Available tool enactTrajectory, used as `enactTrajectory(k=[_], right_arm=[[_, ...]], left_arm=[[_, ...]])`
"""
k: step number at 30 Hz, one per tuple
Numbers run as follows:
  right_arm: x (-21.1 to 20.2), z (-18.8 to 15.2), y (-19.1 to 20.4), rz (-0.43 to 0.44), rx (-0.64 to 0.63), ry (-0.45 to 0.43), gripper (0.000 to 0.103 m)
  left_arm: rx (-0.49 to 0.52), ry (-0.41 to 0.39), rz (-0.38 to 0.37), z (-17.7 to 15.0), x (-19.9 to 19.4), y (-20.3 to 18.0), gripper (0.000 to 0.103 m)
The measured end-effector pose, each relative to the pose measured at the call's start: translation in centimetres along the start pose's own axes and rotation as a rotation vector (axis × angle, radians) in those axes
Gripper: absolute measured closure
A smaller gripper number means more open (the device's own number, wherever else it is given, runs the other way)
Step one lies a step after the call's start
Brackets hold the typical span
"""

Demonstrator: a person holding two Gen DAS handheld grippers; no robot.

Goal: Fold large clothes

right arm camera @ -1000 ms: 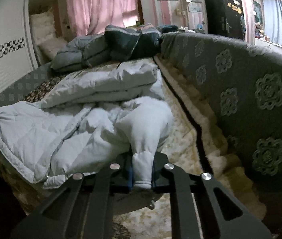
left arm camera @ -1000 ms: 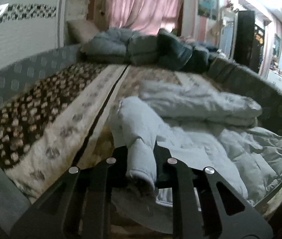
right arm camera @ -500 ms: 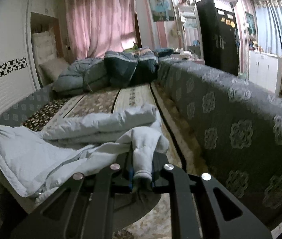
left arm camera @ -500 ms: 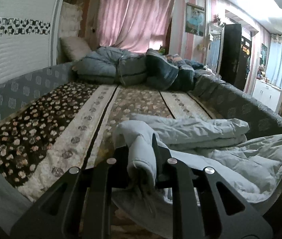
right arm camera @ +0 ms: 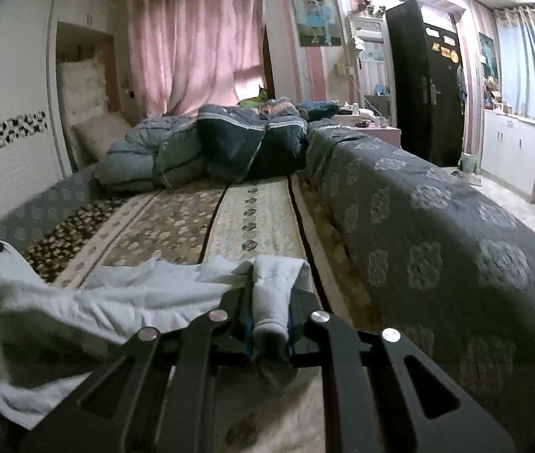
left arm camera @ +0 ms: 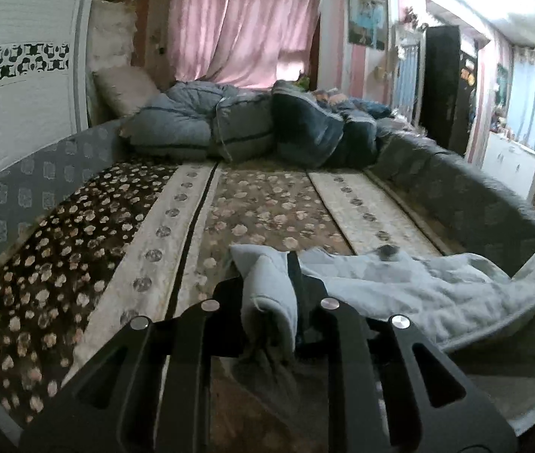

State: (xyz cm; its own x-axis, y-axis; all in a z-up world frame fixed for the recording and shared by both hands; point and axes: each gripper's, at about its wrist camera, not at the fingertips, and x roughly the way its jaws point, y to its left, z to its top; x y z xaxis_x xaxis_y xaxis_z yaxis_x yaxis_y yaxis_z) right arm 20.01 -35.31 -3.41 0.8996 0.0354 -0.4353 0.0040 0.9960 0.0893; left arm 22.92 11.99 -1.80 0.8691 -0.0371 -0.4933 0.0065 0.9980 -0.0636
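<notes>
Pale blue padded coat (left arm camera: 399,294), pinched at one bunched end by the left gripper (left arm camera: 269,302) and at the other by the right gripper (right arm camera: 269,309), jaws pressed tight on the cloth. Stretched between both grippers, sagging over the flowered bedspread (left arm camera: 267,207) just ahead. Far beyond, heaped dark quilts (right arm camera: 229,143).

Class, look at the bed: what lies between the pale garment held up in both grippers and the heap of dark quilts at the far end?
Only bare patterned bedspread separates the pale garment from the dark quilts; both wrist views show this.
</notes>
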Motion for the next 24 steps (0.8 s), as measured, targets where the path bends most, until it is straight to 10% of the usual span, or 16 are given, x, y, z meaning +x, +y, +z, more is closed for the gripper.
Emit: enactTrajectory(k=[13, 16, 20, 24], right_arm=[[20.5, -0.5, 0.5, -0.092, 0.011, 0.173, 0.086], [23.3, -1.3, 0.7, -0.12, 0.002, 0.201, 0.074], [21.9, 0.8, -0.9, -0.163, 0.082, 0.146, 0.007], [16.8, 2.9, -0.2, -0.096, 0.079, 0.089, 0.002]], left_arm=[[-0.039, 0.193, 0.082, -0.1, 20.6, 1.1, 0.066], [0.054, 0.156, 0.167, -0.1, 22.2, 0.2, 0.033], [0.051, 0.08, 0.206, 1.5, 20.3, 1.3, 0.01], [0.098, -0.052, 0.233, 3.1, 14.0, 0.5, 0.003]])
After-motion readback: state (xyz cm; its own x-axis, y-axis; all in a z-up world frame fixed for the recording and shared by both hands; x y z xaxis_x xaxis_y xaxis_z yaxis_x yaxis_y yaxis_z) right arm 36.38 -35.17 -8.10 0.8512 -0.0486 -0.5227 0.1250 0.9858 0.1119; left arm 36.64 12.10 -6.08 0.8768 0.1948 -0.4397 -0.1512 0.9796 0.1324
